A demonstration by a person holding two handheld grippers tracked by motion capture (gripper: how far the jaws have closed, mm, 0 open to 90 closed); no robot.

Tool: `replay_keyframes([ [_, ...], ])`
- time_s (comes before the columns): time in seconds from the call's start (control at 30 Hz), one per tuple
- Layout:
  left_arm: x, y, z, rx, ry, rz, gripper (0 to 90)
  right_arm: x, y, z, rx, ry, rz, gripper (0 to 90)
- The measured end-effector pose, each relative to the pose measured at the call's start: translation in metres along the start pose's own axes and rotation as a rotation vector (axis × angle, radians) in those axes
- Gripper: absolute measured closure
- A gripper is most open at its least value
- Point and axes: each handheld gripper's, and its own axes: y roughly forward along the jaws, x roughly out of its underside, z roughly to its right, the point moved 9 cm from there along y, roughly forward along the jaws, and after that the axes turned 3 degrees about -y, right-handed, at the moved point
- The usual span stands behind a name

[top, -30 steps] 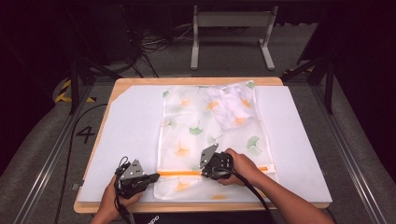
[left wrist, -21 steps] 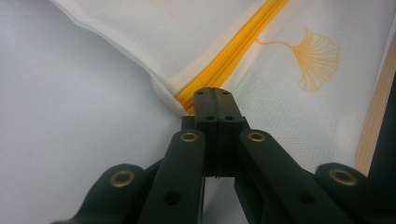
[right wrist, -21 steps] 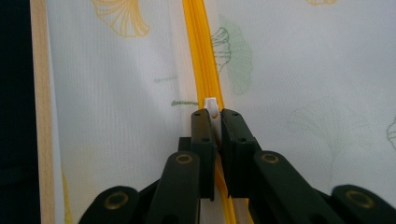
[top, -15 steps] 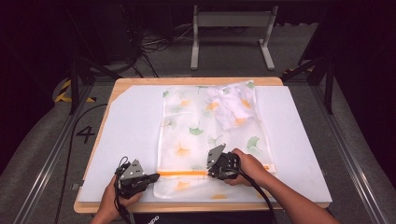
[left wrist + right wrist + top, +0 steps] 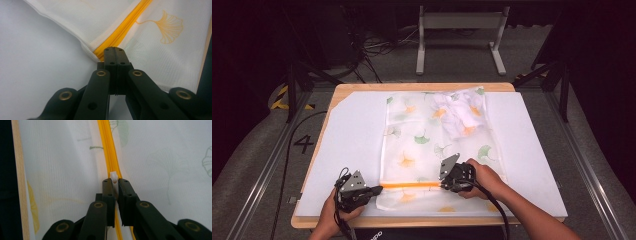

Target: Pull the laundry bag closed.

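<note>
While the left gripper (image 5: pixel 374 189) pins the bag's (image 5: pixel 422 145) near-edge corner, the zipper pull (image 5: pixel 113 177), clamped by the right gripper (image 5: pixel 446 184), has been drawn rightward, closing further.

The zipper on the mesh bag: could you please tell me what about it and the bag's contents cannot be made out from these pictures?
- Left tool: its shut jaws cover the zipper end, so what they pinch is hidden in the left gripper view.
- Right tool: the white slider sits between its jaws; the zipper behind is hidden in the right gripper view.
- Mesh bag: the crumpled white item inside is too small and veiled to identify in the high view.
</note>
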Motion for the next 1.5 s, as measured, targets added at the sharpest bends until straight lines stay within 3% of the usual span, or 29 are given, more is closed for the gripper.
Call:
replay_keyframes([
  [0.47,0.000,0.000,0.000,0.003,-0.004,-0.001,90.0,0.027,-0.012,0.004,0.015,0.045,-0.010,84.3],
  [1.07,0.000,0.000,0.000,0.005,-0.005,0.000,90.0,0.045,-0.022,0.006,0.027,0.043,-0.057,84.3],
  [1.5,0.000,0.000,0.000,0.006,-0.007,0.000,90.0,0.068,-0.033,0.011,0.047,0.085,-0.081,84.3],
])
